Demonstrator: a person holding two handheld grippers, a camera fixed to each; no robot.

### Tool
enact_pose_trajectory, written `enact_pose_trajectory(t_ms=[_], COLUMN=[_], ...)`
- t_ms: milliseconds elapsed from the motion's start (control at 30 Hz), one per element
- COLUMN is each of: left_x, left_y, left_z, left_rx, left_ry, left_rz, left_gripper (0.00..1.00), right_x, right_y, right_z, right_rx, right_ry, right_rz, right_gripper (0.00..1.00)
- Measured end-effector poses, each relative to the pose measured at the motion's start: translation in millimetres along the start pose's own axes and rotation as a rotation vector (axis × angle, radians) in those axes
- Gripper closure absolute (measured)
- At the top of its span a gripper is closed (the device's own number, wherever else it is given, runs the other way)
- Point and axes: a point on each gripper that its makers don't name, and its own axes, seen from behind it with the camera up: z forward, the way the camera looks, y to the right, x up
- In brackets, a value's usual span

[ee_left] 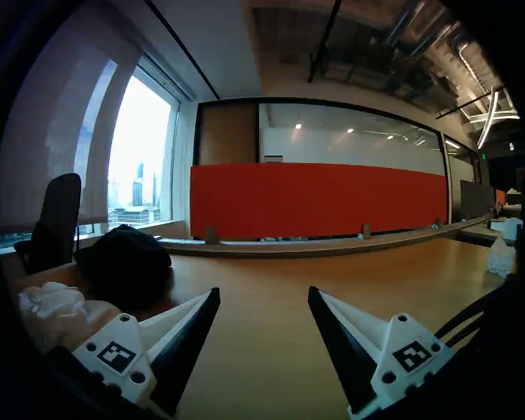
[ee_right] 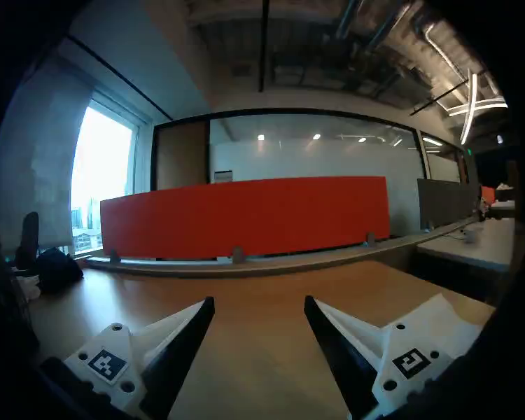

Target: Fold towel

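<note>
Two pairs of tongs hover low over a bare wooden table [ee_left: 374,273], both facing a long red partition [ee_left: 318,199].

The left tongs [ee_left: 263,290] are wide open and hold nothing. The right tongs [ee_right: 258,299] are also wide open and empty.

One white towel [ee_left: 56,311] lies crumpled in a heap on the table, off to the left of the left tongs and just beside their left finger. Bunched as it is, it shows no clear long axis.

In the right gripper view, a small white patch at the far left edge is probably the same towel [ee_right: 26,285], well apart from those tongs. The left tongs are therefore judged the nearer pair, and would need to swing left to reach it.

One dark bundle [ee_left: 126,262] sits just behind the towel, and one chair [ee_left: 56,217] stands by the window.
</note>
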Motion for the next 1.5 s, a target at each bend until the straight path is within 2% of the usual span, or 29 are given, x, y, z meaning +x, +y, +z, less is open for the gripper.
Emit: enact_pose_trajectory(t_ms=[267,667,1000,1500], left_x=[0,0,0,-1], left_y=[0.2,0.9,0.7,0.7], left_z=[0.2,-0.2,-0.3,-0.6], left_rx=[0.000,0.000,0.000,0.000], left_ry=[0.000,0.000,0.000,0.000], left_rz=[0.000,0.000,0.000,0.000], left_gripper=[0.07,0.07,0.07,0.07], right_x=[-13,-23,-25,-22], right_y=[4,-5,-11,-6], right_z=[2.1,4.0,4.7,2.7], right_rx=[-0.017,0.009,0.036,0.027], right_ry=[-0.007,-0.016,-0.019,-0.007], right_rz=[-0.002,-0.008,-0.050,-0.076], right_gripper=[0.00,0.00,0.00,0.00])
